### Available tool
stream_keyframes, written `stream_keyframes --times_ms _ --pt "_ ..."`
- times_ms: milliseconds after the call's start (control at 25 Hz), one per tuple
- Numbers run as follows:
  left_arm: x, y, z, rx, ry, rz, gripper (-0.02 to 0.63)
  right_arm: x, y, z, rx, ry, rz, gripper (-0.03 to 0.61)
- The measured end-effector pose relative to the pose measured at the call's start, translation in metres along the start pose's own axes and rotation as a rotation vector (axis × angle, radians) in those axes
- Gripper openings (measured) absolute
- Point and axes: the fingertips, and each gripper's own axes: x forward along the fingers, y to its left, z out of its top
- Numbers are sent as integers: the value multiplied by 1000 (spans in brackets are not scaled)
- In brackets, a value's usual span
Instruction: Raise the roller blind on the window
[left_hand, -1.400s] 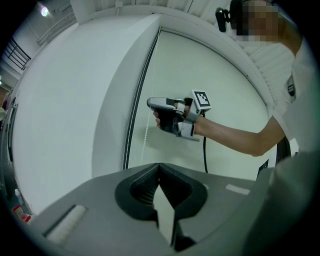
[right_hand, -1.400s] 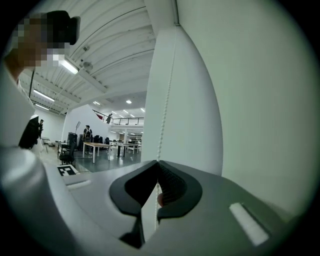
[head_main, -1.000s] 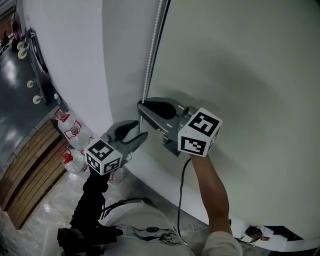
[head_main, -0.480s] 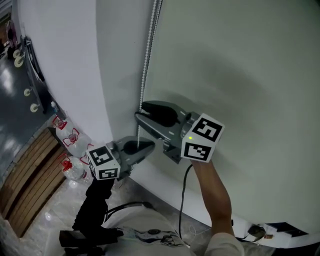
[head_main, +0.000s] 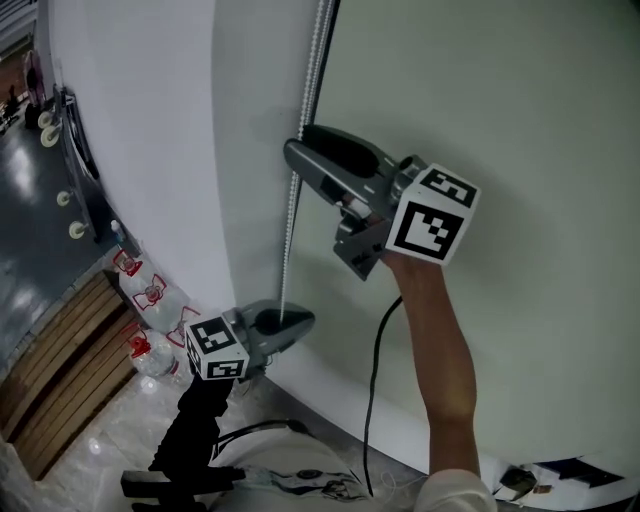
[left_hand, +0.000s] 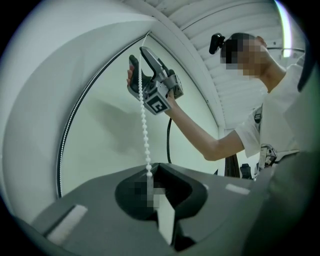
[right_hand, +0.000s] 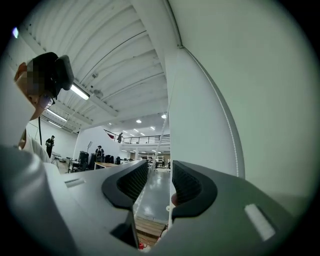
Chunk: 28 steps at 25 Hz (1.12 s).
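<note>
Right gripper (head_main: 300, 143) had just opened its jaws off the bead chain (head_main: 291, 225) and risen higher along it, by the roller blind's (head_main: 500, 100) left edge. The jaws were spread, likely for a fresh pull. Left gripper (head_main: 300, 322) jaws pinched the chain low down.

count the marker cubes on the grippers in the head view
2 marker cubes: one on the left gripper, low down; the other on the right gripper, higher, beside the bead chain. None seems hidden.
</note>
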Motion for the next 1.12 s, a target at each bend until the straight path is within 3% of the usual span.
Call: stream_keyframes --times_ms 240,400,480,680,1120 --pt "-3 -4 -2 3 8 11 -2 12 8 49 -37 -52 38 121" --pt "-4 -1 -4 1 9 17 -2 17 1 63 -42 -69 10 83" --pt "-4 1 -6 -2 12 20 -2 15 -1 65 -32 -82 1 18" --pt "-5 -2 -7 10 12 24 -2 5 9 70 25 -111 35 15" --pt "-4 3 -2 21 9 12 -2 -8 25 60 -24 -96 31 14"
